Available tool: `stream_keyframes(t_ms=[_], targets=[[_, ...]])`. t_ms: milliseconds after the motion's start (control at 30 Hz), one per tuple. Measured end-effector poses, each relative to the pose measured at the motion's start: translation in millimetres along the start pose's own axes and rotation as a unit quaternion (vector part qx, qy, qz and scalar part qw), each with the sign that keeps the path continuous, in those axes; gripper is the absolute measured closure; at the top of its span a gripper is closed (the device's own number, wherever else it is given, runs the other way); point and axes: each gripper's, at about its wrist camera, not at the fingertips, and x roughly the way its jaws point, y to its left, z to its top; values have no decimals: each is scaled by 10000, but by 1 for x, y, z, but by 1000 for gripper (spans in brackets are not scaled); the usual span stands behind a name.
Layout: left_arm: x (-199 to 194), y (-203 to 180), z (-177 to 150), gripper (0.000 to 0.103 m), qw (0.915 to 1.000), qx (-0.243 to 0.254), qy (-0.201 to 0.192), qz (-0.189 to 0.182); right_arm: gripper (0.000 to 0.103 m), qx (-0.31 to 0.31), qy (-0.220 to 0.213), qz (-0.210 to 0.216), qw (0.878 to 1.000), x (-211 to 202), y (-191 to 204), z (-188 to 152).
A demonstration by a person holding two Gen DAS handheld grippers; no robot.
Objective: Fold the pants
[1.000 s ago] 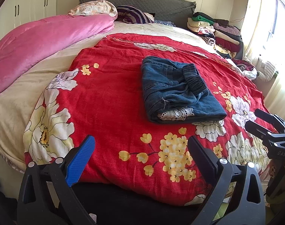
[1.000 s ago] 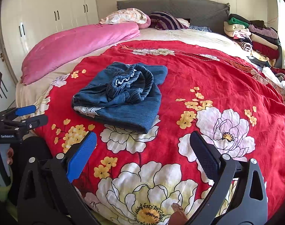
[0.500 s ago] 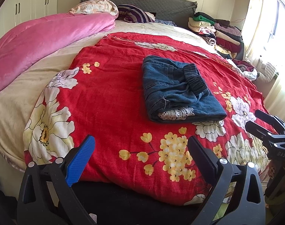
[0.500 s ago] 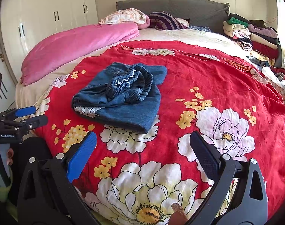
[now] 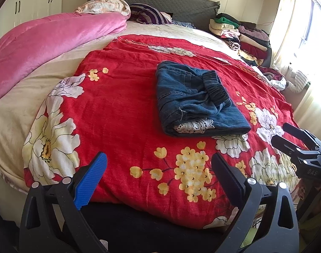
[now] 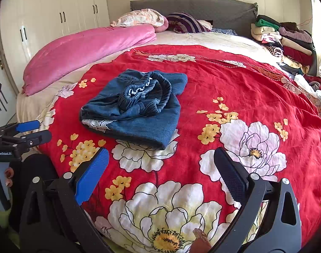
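Observation:
The blue denim pants (image 5: 197, 100) lie folded into a compact bundle on the red floral bedspread (image 5: 122, 105), elastic waistband on top, white lace trim showing at the near edge. They also show in the right wrist view (image 6: 137, 107). My left gripper (image 5: 159, 164) is open and empty, held back at the bed's near edge, well short of the pants. My right gripper (image 6: 161, 160) is open and empty over the spread's near part, to the right of the pants. Each gripper shows in the other's view: the right one (image 5: 287, 137), the left one (image 6: 33, 129).
A pink duvet (image 5: 44, 42) lies along the bed's left side, pillows (image 5: 105, 7) at the grey headboard (image 6: 192, 6). A pile of folded clothes (image 5: 238, 33) sits at the far right by the curtained window. White wardrobes (image 6: 54, 21) stand at left.
Almost nothing: the left wrist view shifts very slightly. The pants and both open grippers stay as they were.

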Motion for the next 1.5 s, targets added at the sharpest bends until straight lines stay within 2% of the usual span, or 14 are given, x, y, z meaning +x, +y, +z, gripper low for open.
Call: stream_keyframes(t_ms=[1133,1367,1500], targets=[[5,3,1,5,9998,9,150,108,9,54,15,-49,10000,-2,-6,-1],[8,7,3,5,9997,-13,228,133,9,122,28,-190,9997,-3,-10,3],[16,20,5,5,9986,-168,373,330,9,186,29,-382,9991,-4,-22,4]])
